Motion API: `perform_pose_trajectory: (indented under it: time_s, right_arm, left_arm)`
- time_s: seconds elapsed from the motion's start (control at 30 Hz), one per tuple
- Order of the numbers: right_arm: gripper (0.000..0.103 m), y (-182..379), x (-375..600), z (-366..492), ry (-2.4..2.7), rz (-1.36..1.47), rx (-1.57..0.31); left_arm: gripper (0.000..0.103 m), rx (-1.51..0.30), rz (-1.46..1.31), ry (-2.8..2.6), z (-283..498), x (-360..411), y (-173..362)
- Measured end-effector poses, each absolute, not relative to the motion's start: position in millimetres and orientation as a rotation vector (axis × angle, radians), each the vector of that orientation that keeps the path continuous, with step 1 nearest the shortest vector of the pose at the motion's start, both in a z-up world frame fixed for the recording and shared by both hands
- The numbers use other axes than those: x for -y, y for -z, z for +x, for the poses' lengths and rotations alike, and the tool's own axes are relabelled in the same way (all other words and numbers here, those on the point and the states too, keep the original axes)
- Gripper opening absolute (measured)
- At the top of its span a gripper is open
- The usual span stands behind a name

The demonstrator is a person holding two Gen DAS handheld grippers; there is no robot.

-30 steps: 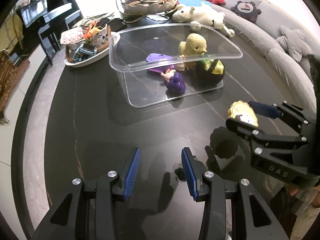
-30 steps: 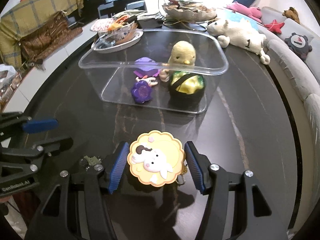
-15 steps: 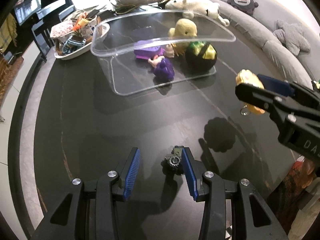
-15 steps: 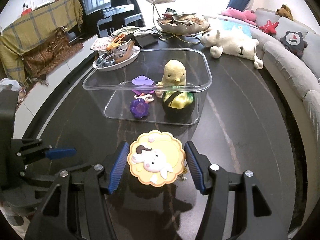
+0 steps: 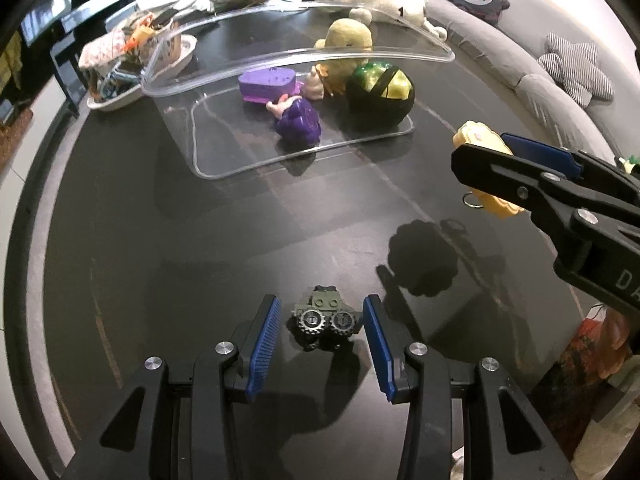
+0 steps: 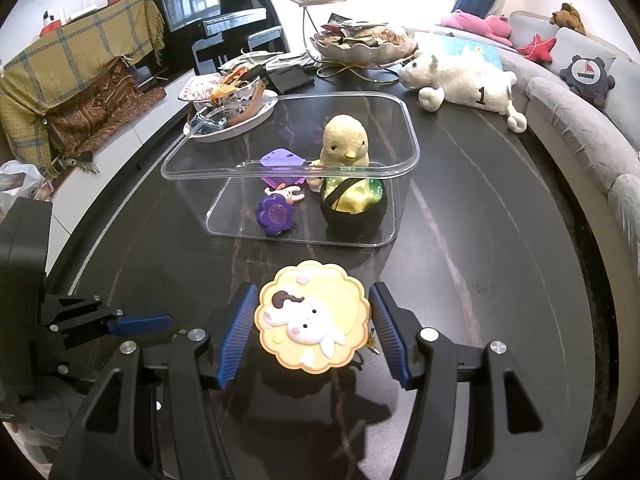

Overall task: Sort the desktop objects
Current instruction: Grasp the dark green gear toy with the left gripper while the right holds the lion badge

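My left gripper (image 5: 320, 330) is open, its blue pads on either side of a small green toy car (image 5: 325, 317) lying on the dark table, not touching it. My right gripper (image 6: 314, 322) is shut on a yellow scalloped bunny keychain (image 6: 312, 318), held above the table; it also shows at the right of the left wrist view (image 5: 482, 152). A clear plastic bin (image 6: 396, 216) stands ahead with a yellow chick plush (image 6: 345, 142), a black-and-green ball (image 6: 354, 206), a purple flower toy (image 6: 275, 214) and a purple piece (image 6: 280, 159) inside.
A white plate of clutter (image 6: 230, 120) stands left behind the bin. A white plush sheep (image 6: 464, 86) lies at the back right, a metal leaf-shaped stand (image 6: 360, 42) behind. A grey sofa (image 6: 580, 120) curves around the table's right edge.
My left gripper has moved so the toy car now sits between its open pads. My right gripper has risen and drawn back with the keychain; the bin looks farther away.
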State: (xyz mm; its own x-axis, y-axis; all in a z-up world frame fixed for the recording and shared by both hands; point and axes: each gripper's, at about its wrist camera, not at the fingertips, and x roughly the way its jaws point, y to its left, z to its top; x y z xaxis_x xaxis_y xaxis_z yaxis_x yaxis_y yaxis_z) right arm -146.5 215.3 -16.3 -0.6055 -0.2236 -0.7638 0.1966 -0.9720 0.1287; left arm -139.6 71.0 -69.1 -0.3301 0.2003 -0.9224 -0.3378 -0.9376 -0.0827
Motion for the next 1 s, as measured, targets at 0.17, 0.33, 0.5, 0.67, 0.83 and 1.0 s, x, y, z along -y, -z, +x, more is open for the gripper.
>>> perform_pose_trajectory:
  time_s: [0.17,0.33,0.5,0.67,0.83,1.0]
  right_arm:
    - [0.055,17.0,-216.5,-147.4,2.621,1.258,0.054]
    - [0.055,18.8,-215.9,-148.2,2.615,1.265,0.054]
    - [0.055,21.1,-215.5,-148.6,2.61,1.273,0.052]
    - [0.055,22.6,-214.2,-148.9,2.605,1.28,0.047]
    - [0.055,23.1,-212.8,-148.7,2.602,1.281,0.042]
    - [0.055,22.9,-211.7,-148.2,2.603,1.282,0.039]
  left_arm:
    - [0.04,-0.175,-1.604,-2.307,-142.1,-71.3,78.0]
    - [0.04,-0.192,-1.614,-2.304,-143.4,-73.1,86.4]
    - [0.039,-0.185,-1.595,-2.317,-142.8,-73.2,89.5]
    - [0.035,-0.181,-1.572,-2.314,-140.7,-75.1,87.1]
    - [0.035,-0.219,-1.538,-2.331,-136.0,-78.3,83.2]
    - [0.035,-0.215,-1.49,-2.351,-132.2,-75.1,68.7]
